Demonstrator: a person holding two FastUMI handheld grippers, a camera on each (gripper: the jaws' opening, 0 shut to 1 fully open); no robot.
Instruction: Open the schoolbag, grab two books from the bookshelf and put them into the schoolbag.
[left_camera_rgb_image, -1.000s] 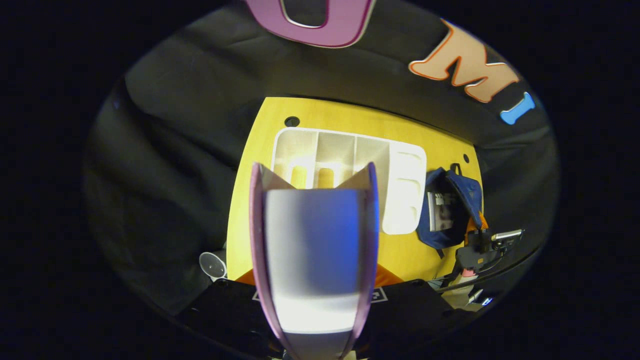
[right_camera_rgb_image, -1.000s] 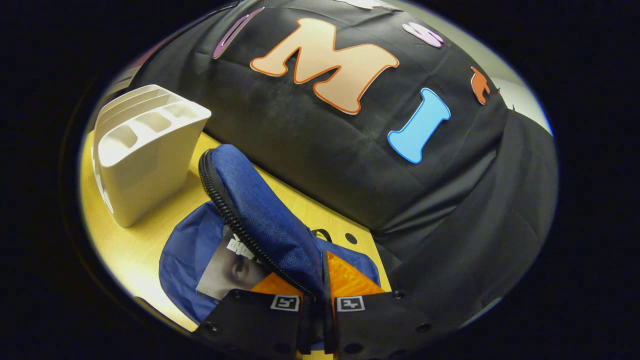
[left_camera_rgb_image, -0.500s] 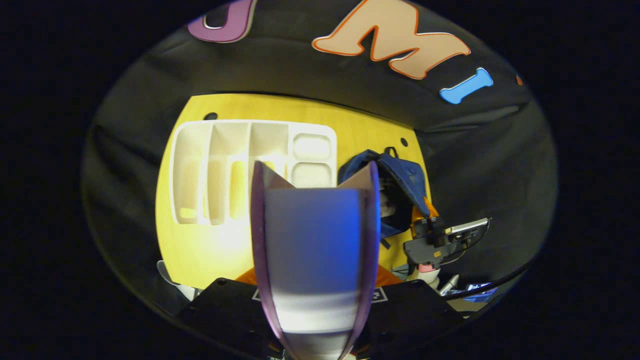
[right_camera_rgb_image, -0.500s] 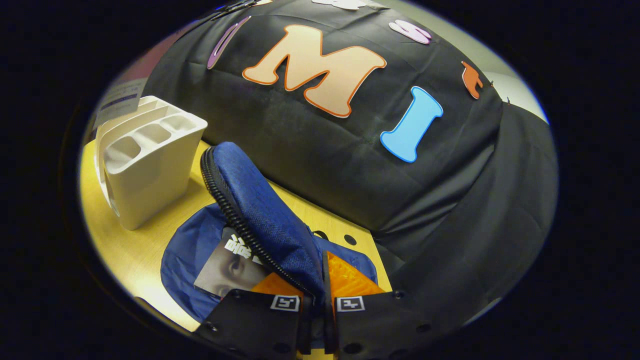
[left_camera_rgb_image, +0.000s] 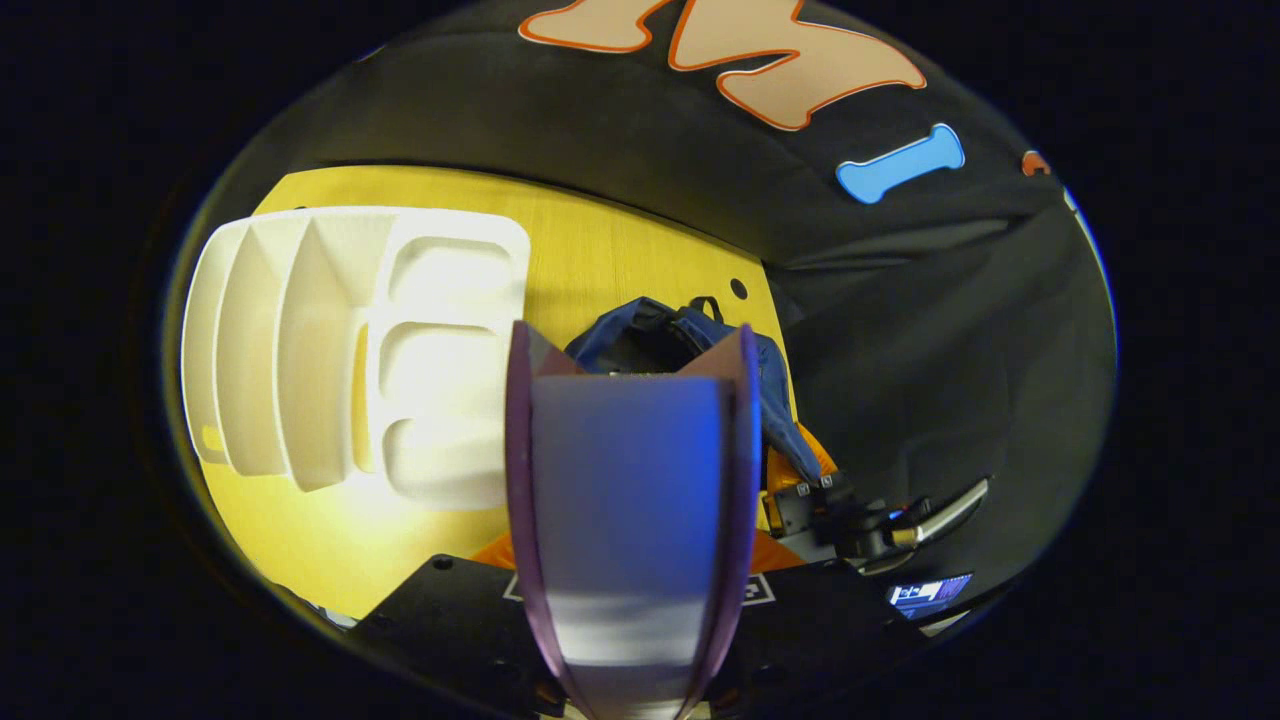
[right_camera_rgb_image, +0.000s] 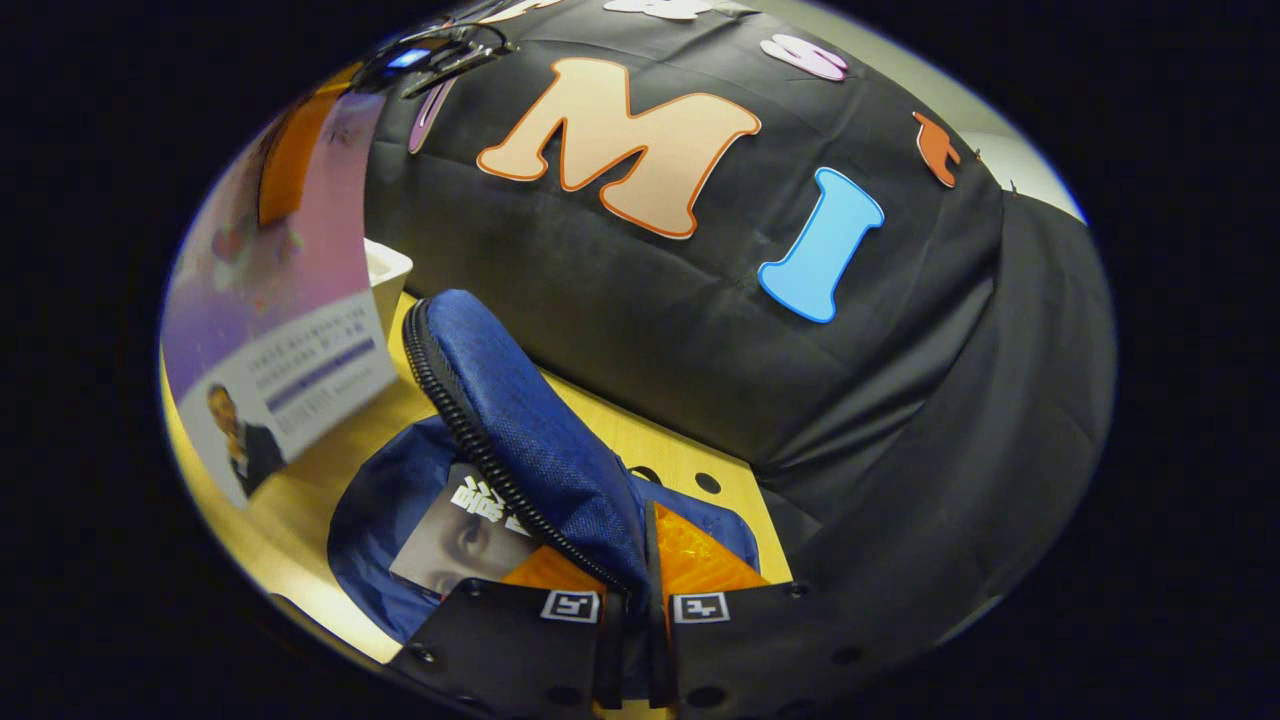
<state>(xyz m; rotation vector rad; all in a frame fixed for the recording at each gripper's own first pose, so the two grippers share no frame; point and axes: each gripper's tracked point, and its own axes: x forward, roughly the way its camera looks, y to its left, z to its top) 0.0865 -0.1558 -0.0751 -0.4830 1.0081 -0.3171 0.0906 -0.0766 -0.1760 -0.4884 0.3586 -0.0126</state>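
Left gripper (left_camera_rgb_image: 630, 400) fingers clamp a purple-edged book (left_camera_rgb_image: 628, 500) at frame centre; right gripper (right_camera_rgb_image: 632, 600) fingers pinch the blue fabric schoolbag's (right_camera_rgb_image: 520, 430) zippered flap at lower centre

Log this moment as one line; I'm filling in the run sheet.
left gripper: shut on second book, above schoolbag | right gripper: shut on flap, bag open | first book: inside | bookshelf: no books seen
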